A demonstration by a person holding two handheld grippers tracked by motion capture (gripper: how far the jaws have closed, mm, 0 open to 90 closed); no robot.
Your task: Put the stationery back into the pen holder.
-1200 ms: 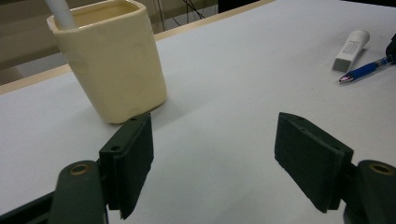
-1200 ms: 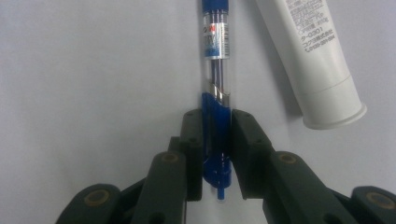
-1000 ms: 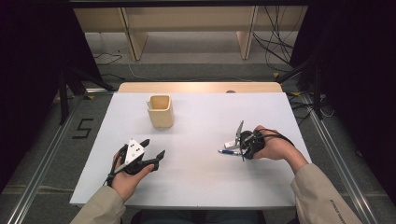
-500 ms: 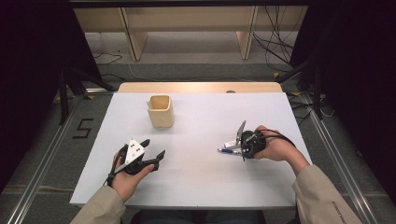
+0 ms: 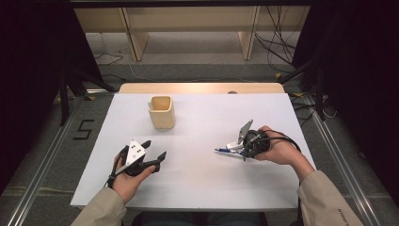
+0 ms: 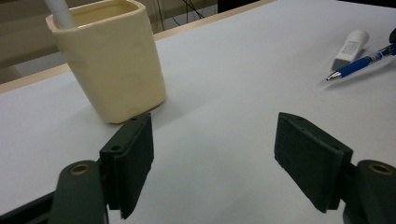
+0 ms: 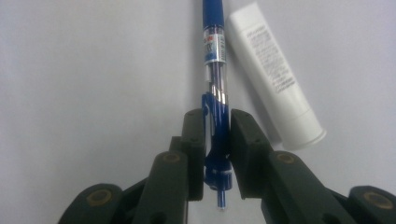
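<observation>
R gripper (image 7: 217,154) is clenched on a blue ballpoint pen (image 7: 215,84), jaws pinching the clip end near the click button, prob. because that leaves the long barrel free to lead into a container. In the high view the pen (image 5: 225,150) sits at approx. 4 o'clock on the bench (image 5: 197,188), tip pointing toward 9 o'clock, held low over or on the surface; can't tell if it's lifted. Just beside it lies a white tube (image 7: 275,79), capped, parallel to the pen and apart from the jaws, so the grip takes the pen alone.

L gripper (image 5: 153,157) at approx. 7 o'clock is released, jaws wide w/ nothing between, parked low on the bench, aimed at the cream pen cup (image 6: 109,60). That cup (image 5: 162,111) stands upright at approx. 11 o'clock, well apart from both grippers, w/ a white stick-like item (image 6: 60,13) already leaning in it; likely the pen's destination.

Bench top is a plain white sheet over a light wood edge at 12 o'clock. Beyond: grey floor, wooden shelf legs, loose cables, dark curtains both sides, a "5" marked on the floor at 9 o'clock.
</observation>
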